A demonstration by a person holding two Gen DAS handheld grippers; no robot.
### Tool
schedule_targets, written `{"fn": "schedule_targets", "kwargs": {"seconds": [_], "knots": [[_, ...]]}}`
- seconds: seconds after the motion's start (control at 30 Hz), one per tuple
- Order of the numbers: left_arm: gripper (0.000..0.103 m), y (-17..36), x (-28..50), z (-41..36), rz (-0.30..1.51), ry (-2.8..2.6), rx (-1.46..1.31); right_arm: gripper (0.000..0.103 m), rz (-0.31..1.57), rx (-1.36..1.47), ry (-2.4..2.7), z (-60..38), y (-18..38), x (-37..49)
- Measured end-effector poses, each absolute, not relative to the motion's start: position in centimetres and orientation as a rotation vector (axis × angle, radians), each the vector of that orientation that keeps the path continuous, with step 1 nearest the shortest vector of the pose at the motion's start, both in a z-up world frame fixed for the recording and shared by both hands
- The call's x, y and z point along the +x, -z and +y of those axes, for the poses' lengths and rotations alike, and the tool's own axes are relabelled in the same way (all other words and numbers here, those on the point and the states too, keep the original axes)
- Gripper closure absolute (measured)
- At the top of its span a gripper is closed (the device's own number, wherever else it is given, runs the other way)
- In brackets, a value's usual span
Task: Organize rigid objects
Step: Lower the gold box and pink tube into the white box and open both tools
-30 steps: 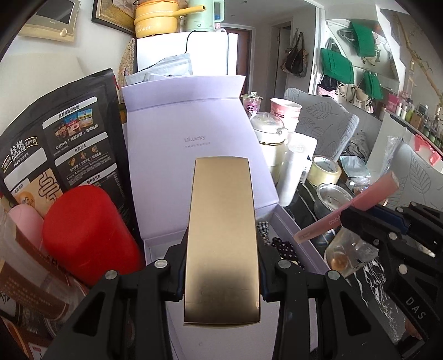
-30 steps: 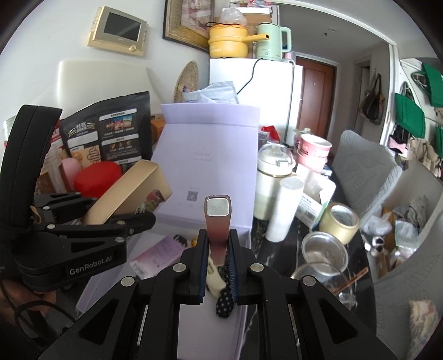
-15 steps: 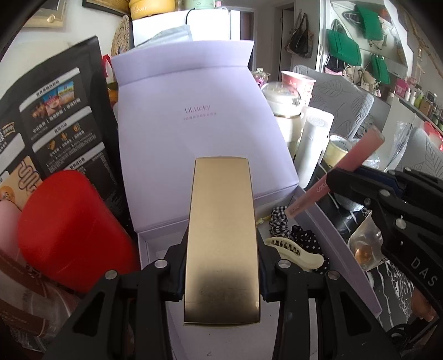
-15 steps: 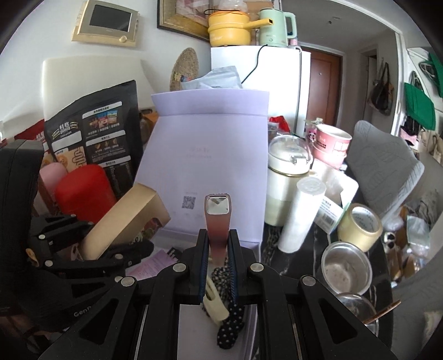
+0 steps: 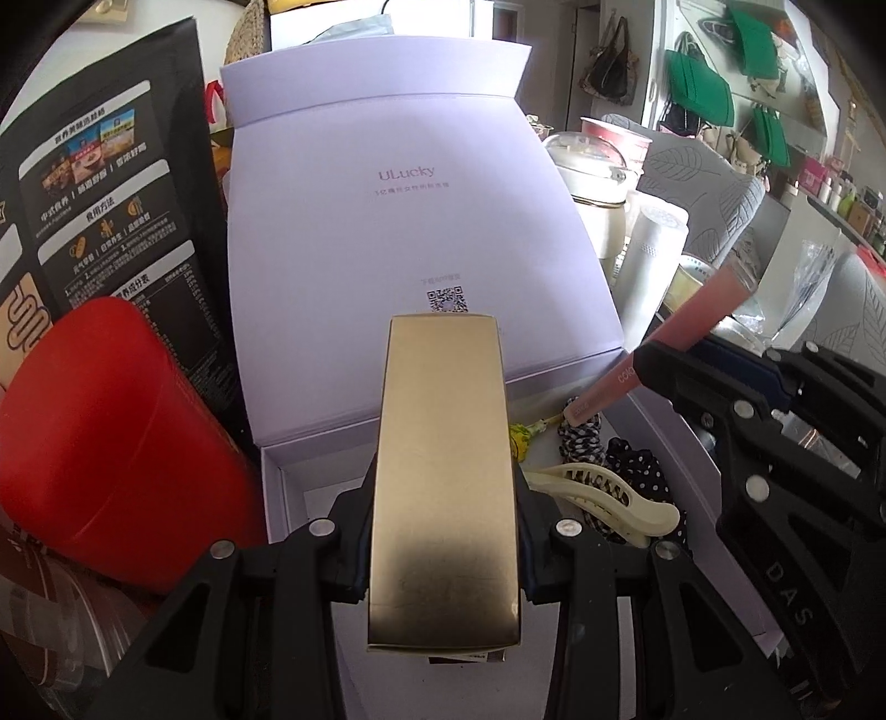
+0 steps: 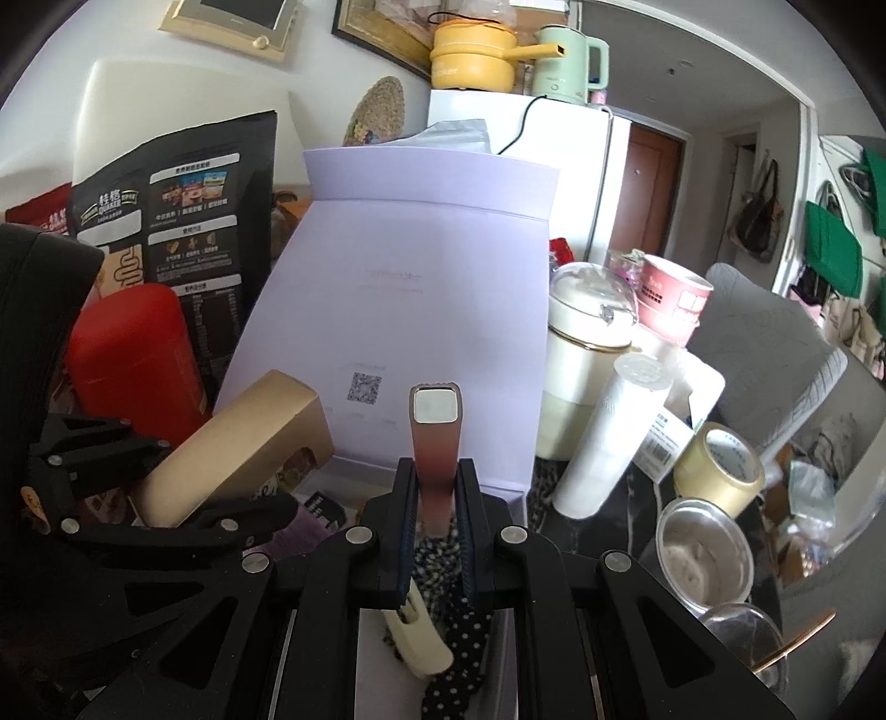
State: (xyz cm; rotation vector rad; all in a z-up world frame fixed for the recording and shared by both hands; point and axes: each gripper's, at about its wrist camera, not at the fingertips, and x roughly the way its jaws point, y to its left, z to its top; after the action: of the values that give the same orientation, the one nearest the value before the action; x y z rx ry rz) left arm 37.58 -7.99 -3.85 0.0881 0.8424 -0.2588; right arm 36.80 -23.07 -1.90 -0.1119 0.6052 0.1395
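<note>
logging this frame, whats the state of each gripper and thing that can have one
left gripper: shut on gold box
gold box: held over the open lavender box
right gripper: shut on pink tube
pink tube: held, capped end pointing forward
lavender box: open, lid standing up
hair clip: lying in the lavender box
tape roll: lying flat

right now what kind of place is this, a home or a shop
Most likely a lived-in home, a cluttered dining or kitchen corner. A white fridge carries a yellow electric pot and a mint green kettle, handbags hang by the brown door, and a grey leaf-patterned chair stands beside the table.
</note>
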Motion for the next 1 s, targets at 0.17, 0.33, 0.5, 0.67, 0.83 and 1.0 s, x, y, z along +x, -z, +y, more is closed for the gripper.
{"fn": "schedule_targets", "kwargs": {"seconds": [0.17, 0.33, 0.5, 0.67, 0.83, 1.0], "knots": [[0.065, 4.4, 37.8, -7.5, 0.865, 0.260, 0.079, 0.090, 0.643, -0.104, -0.133, -23.5, 2.5, 37.2], [0.065, 5.5, 38.3, -7.5, 0.930, 0.283, 0.053, 0.089, 0.683, -0.120, -0.156, -23.8, 3.1, 37.1], [0.065, 6.2, 38.5, -7.7, 0.970, 0.267, 0.058, 0.089, 0.766, -0.098, -0.162, -24.6, 3.7, 37.4], [0.065, 6.7, 38.8, -7.7, 0.998, 0.249, 0.051, 0.088, 0.810, -0.118, -0.162, -24.4, 3.9, 37.3], [0.065, 6.6, 38.7, -7.6, 1.008, 0.237, 0.056, 0.088, 0.846, -0.138, -0.154, -23.9, 3.9, 37.0], [0.065, 6.5, 38.9, -8.1, 1.007, 0.219, 0.064, 0.088, 0.880, -0.127, -0.130, -24.6, 3.9, 37.2]]}}
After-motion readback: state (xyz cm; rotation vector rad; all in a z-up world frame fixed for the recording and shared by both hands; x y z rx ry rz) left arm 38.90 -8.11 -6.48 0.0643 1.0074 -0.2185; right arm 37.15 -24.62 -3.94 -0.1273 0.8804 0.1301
